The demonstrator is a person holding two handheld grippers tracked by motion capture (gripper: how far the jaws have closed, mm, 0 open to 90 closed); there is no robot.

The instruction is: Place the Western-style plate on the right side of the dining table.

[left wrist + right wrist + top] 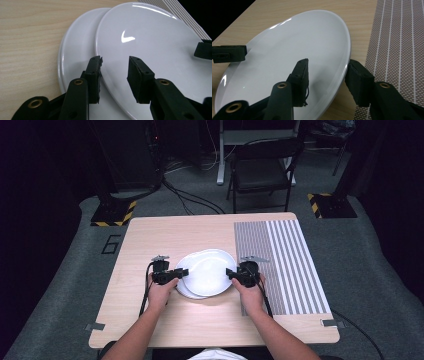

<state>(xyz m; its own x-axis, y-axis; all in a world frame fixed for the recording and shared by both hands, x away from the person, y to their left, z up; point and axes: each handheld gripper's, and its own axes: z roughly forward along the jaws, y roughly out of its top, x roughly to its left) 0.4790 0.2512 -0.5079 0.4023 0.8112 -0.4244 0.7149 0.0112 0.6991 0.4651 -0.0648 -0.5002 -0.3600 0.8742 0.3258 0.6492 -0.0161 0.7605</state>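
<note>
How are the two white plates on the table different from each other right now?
The top plate is tilted and lies partly over the bottom plate, which lies flat on the wooden table. The top plate has the left gripper and the right gripper clamped on opposite sides of its rim; the bottom plate is in neither. The top plate shows its whole face; the bottom plate shows just a crescent at its left. Both are plain, glossy white and round.

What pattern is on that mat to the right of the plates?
The mat has a brown woven mesh with thin white stripes, clearest in the right gripper view.
</note>
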